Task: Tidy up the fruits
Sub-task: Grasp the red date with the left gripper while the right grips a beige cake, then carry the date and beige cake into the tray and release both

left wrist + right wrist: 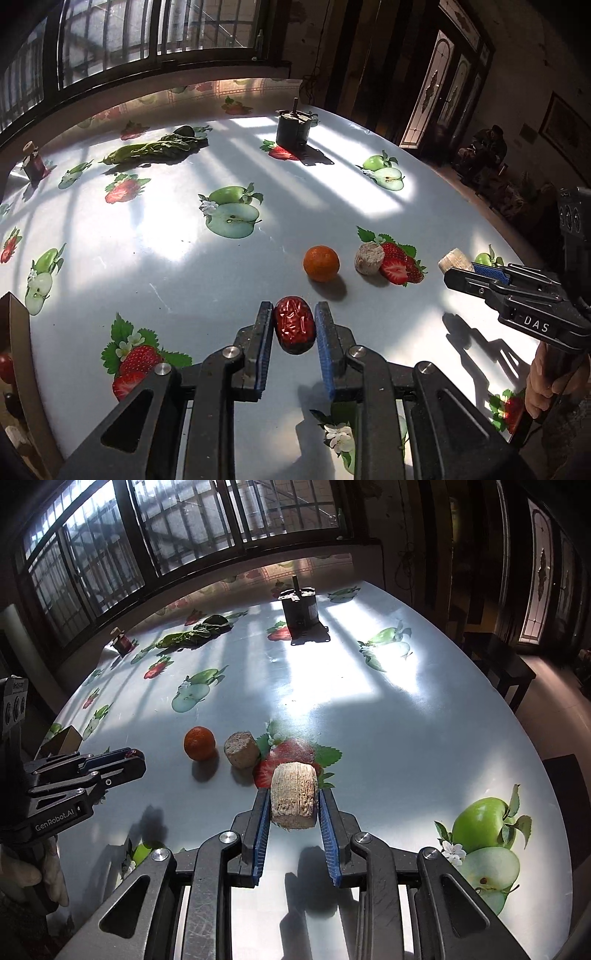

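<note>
My left gripper (294,312) is shut on a dark red wrinkled date (294,325) and holds it above the table. My right gripper (293,797) is shut on a pale beige cylinder-shaped piece (294,796), also off the table; it shows at the right of the left wrist view (455,259). An orange mandarin (321,263) lies on the table ahead of the left gripper, also in the right wrist view (199,743). A second beige cylinder piece (369,257) lies right of it, and shows in the right wrist view (242,749). The left gripper shows at the left in the right wrist view (125,758).
The round table (166,258) has a white cloth printed with apples and strawberries. At the far side lie leafy greens (151,149), a small corked jar (33,166) and a dark box-like device (293,129). A wooden box edge (18,350) stands at the left.
</note>
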Tool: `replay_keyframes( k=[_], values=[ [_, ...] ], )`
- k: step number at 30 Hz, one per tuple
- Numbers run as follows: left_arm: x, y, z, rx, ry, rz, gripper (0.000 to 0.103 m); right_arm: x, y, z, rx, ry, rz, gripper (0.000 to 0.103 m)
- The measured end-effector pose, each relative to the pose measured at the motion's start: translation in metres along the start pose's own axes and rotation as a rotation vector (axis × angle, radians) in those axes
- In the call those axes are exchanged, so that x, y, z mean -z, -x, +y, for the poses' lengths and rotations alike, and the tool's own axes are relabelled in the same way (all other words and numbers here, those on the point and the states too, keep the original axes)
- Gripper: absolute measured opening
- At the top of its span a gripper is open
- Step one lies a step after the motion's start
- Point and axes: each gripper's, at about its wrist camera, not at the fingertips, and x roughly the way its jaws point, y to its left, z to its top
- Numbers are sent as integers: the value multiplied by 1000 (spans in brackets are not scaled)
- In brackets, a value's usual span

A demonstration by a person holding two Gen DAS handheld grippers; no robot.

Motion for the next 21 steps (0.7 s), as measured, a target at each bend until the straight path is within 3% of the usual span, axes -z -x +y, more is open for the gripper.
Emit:
replay_keyframes(
  k=[7, 15, 21],
  values=[
    [26, 72, 63, -45, 132, -80, 22, 0, 4, 64, -72, 77, 18, 28],
    [80, 143, 176, -267, 309, -95, 22, 7, -5, 194, -247, 232, 54, 28],
    [114, 172, 247, -413, 422, -70, 22, 19, -27, 302, -364, 366, 100, 28]
  ],
)
